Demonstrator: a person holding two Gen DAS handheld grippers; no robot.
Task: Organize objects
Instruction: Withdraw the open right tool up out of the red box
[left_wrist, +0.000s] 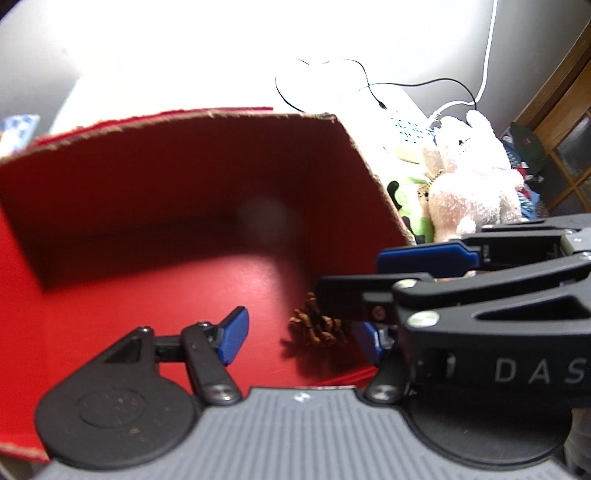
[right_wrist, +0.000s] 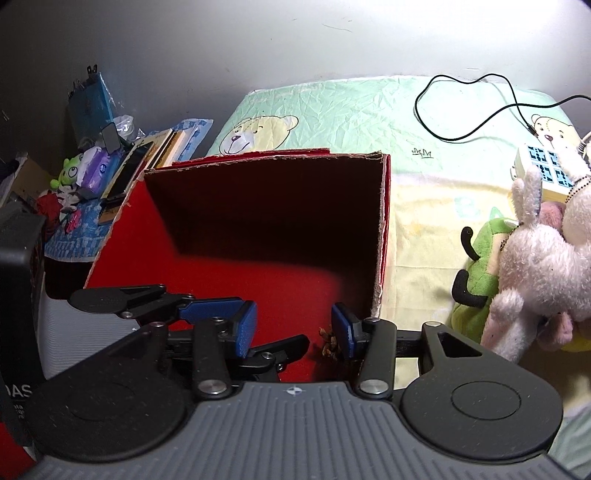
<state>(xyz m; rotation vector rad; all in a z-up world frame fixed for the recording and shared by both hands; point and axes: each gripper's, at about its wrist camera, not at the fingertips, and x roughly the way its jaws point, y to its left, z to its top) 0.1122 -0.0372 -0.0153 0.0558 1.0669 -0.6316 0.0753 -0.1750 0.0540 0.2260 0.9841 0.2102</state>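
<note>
An open red cardboard box (left_wrist: 192, 177) stands on the bed; it also shows in the right wrist view (right_wrist: 266, 206). A brown pine cone (left_wrist: 319, 325) lies on the box floor near the right wall, partly seen in the right wrist view (right_wrist: 330, 341). My left gripper (left_wrist: 301, 338) is open over the box floor, the pine cone between its blue pads, not held. My right gripper (right_wrist: 293, 328) is open and empty, and crosses the left wrist view (left_wrist: 369, 275) just above the pine cone.
A white plush rabbit (right_wrist: 539, 266) and a green plush toy (right_wrist: 476, 288) lie on the bed right of the box. A black cable (right_wrist: 461, 107) and a patterned cube (right_wrist: 546, 166) lie behind. Books and clutter (right_wrist: 110, 166) sit at the left.
</note>
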